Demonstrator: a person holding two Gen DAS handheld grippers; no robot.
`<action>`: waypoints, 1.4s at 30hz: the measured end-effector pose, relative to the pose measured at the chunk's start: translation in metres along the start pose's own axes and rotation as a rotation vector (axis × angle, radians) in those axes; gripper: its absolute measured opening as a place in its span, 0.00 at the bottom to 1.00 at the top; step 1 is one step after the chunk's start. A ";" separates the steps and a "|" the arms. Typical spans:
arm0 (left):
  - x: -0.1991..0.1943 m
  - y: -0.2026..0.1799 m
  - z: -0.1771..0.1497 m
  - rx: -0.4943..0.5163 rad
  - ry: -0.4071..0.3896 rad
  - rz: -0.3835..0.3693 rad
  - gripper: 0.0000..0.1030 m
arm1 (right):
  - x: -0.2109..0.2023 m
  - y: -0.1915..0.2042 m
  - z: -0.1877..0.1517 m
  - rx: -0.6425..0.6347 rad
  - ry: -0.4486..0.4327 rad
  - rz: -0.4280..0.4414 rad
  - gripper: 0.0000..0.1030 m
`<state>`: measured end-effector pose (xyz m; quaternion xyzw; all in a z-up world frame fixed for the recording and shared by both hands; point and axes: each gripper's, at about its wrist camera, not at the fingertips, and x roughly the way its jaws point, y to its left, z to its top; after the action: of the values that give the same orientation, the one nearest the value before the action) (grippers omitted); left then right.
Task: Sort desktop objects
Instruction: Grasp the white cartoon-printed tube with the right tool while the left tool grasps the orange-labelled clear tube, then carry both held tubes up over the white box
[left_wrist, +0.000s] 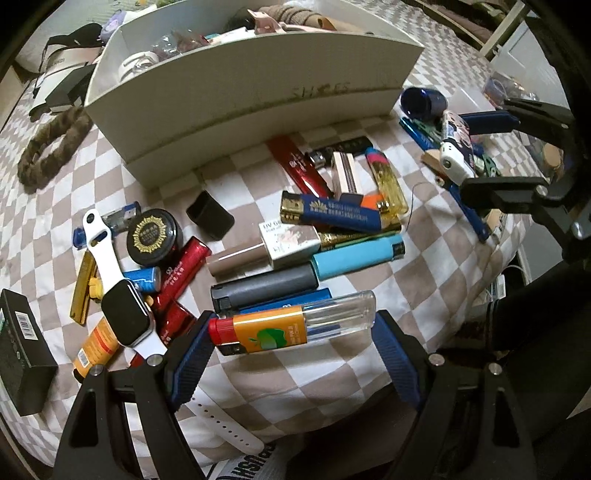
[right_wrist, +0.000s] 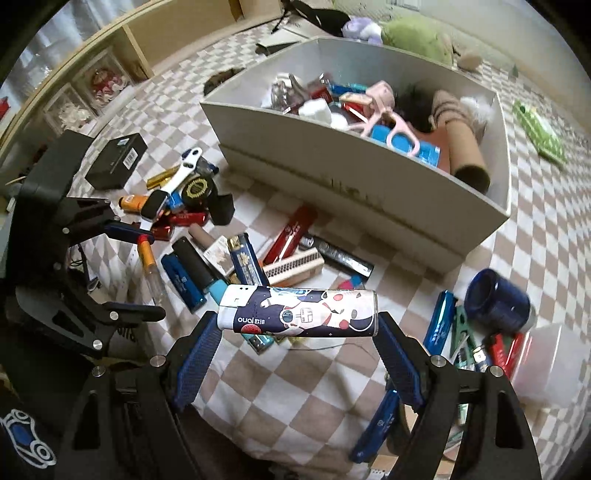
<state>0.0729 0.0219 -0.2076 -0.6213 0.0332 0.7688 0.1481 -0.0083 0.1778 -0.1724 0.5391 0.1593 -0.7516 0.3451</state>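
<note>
Clamped crosswise in the left gripper (left_wrist: 291, 334): an orange-labelled clear lighter (left_wrist: 291, 326) with a red cap, held end to end between the blue pads above the checkered cloth (left_wrist: 314, 373), just in front of the lighter pile. Pinched the same way in the right gripper (right_wrist: 297, 325): a white and navy astronaut-print lighter (right_wrist: 299, 314), lying sideways between the fingers, lifted over the cloth. Directly behind the orange one, heaped together and touching: a grey lighter (left_wrist: 264, 288), a light blue lighter (left_wrist: 356, 256), a dark blue lighter with gold cap (left_wrist: 330, 214), a yellow translucent lighter (left_wrist: 386, 181) and a long red lighter (left_wrist: 299, 166). Off to the left, a second cluster: a white-strapped smartwatch (left_wrist: 123, 295) draped across red tubes, beside a round black tin (left_wrist: 153, 236) with a gold emblem. Farther back, a white box (left_wrist: 258, 99) holding mixed odds and ends, including a cardboard tube (right_wrist: 467, 162) and a pink curler-like tool (right_wrist: 384, 118). Near the right side, a dark blue jar (right_wrist: 496, 301) tipped over by a small pile of blue and red lighters. At the left edge, a black carton (left_wrist: 22, 350).
</note>
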 end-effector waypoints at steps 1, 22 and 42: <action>-0.005 0.002 0.004 -0.001 -0.006 -0.002 0.82 | -0.002 0.000 0.001 -0.002 -0.007 -0.001 0.81; -0.102 0.016 0.066 -0.041 -0.299 -0.032 0.82 | -0.090 -0.011 0.046 0.038 -0.295 -0.005 0.82; -0.102 0.043 0.163 -0.175 -0.355 -0.028 0.82 | -0.060 -0.073 0.114 0.342 -0.325 0.034 0.82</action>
<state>-0.0737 -0.0002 -0.0782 -0.4868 -0.0692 0.8641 0.1077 -0.1276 0.1806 -0.0849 0.4644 -0.0370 -0.8386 0.2822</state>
